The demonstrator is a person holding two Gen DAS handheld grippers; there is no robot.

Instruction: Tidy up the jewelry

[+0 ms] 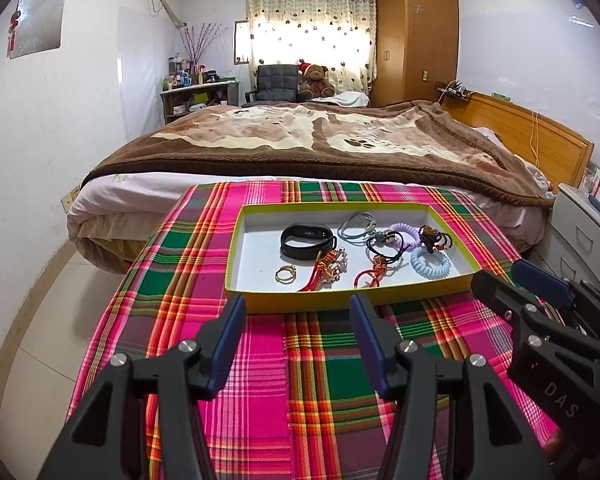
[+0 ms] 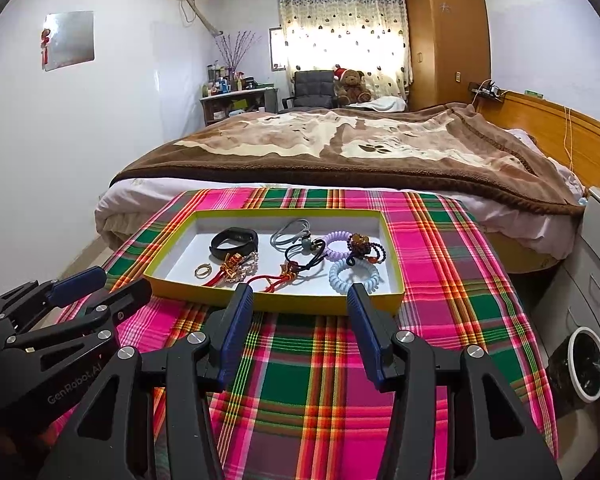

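All the jewelry is lying inside the tray (image 1: 452,248) on the plaid desk (image 1: 260,380) — band (image 1: 306,240), ring (image 1: 286,273), red cords (image 1: 328,270), coil ties (image 1: 431,262) and beads (image 1: 434,238) loosely spread, some touching, none on the cloth. That gathering suits the task as worded; it could equally be a pile awaiting sorting. The left gripper (image 1: 298,312) and right gripper (image 2: 300,300) are hovering just short of the tray's near wall, jaws standing wide and holding nothing — aimed inward, likely so either can reach a piece.
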